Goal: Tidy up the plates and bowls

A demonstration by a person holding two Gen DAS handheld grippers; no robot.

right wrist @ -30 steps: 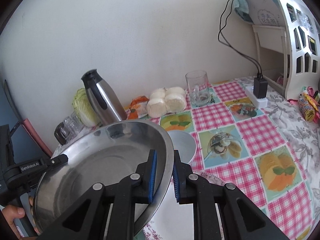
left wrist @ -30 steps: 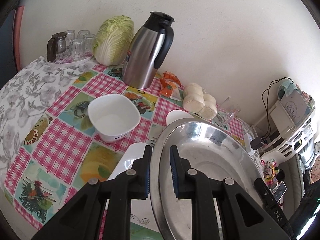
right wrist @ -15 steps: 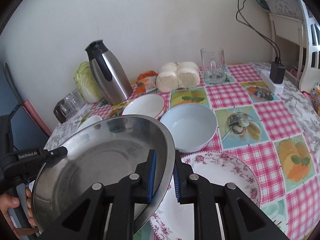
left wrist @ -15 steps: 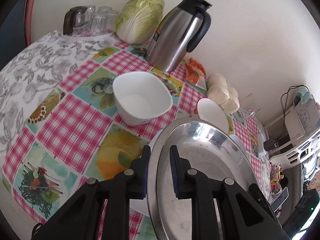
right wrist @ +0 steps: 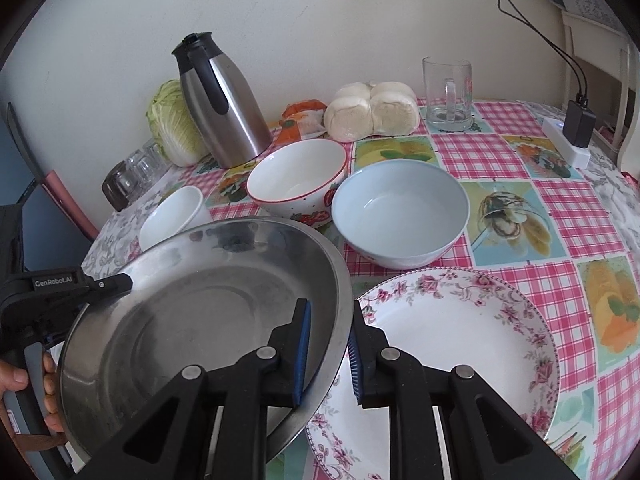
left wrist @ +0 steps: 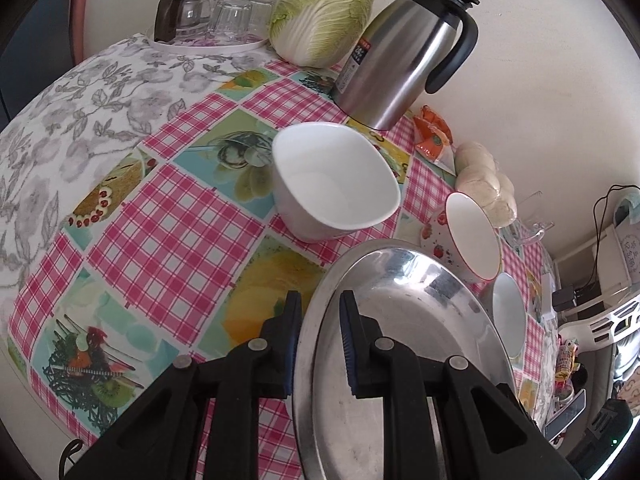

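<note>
A large steel plate (left wrist: 404,344) (right wrist: 192,312) is held tilted above the table by both grippers. My left gripper (left wrist: 319,330) is shut on its left rim and shows in the right wrist view (right wrist: 116,280). My right gripper (right wrist: 329,334) is shut on its right rim. Under that rim lies a floral plate (right wrist: 460,344). Behind stand a light blue bowl (right wrist: 400,212) (left wrist: 508,316), a strawberry-pattern bowl (right wrist: 296,180) (left wrist: 472,236) and a white square bowl (left wrist: 336,180) (right wrist: 172,216).
A steel thermos jug (left wrist: 400,52) (right wrist: 224,100), a cabbage (left wrist: 324,12), a tray of glasses (left wrist: 212,16), bagged buns (right wrist: 372,112), an orange packet (left wrist: 434,136) and a glass mug (right wrist: 448,96) stand along the wall. A power strip (right wrist: 568,144) lies far right.
Both grippers have carried the steel plate lower and nearer the front edge. The bowls and the floral plate have come into view in the right wrist view.
</note>
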